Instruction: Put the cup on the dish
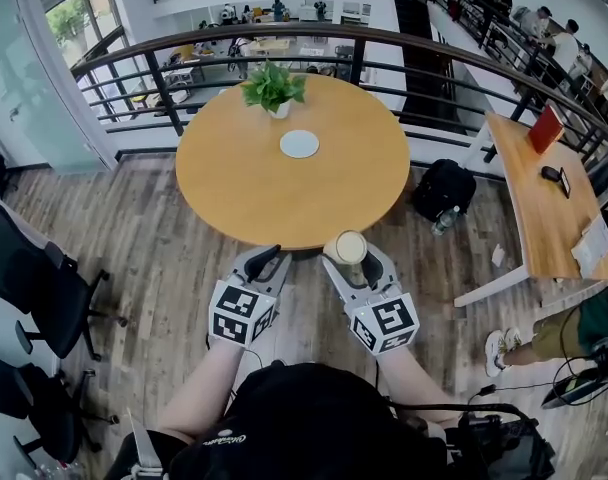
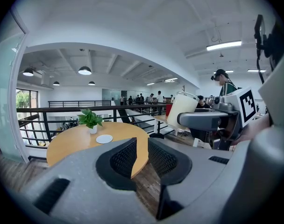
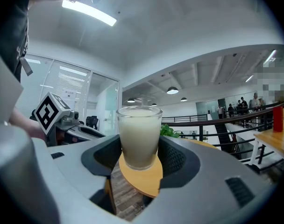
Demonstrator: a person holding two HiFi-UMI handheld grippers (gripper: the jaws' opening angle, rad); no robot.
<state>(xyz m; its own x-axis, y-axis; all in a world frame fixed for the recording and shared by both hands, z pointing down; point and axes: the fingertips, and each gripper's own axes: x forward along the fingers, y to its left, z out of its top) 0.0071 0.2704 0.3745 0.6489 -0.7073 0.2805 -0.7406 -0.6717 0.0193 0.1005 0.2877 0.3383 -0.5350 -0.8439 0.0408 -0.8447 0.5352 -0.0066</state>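
A clear cup [image 1: 346,247] of milky liquid is upright between the pads of my right gripper [image 1: 349,258], which is shut on it just short of the round wooden table's near edge [image 1: 284,238]. The right gripper view shows the cup [image 3: 138,134] held at its lower half. A small white dish [image 1: 299,144] lies on the table's far half, in front of a potted plant [image 1: 272,88]. Beside the right one, my left gripper [image 1: 267,261] holds nothing. Its jaws stand a narrow gap apart [image 2: 142,143], with the dish [image 2: 104,138] far ahead and the cup [image 2: 181,108] to its right.
A black railing [image 1: 234,43] curves behind the table. At the right are a long wooden desk [image 1: 544,198] and a black bag [image 1: 444,188] on the floor, with a seated person's legs [image 1: 544,338] nearby. Black office chairs [image 1: 34,278] stand on the left.
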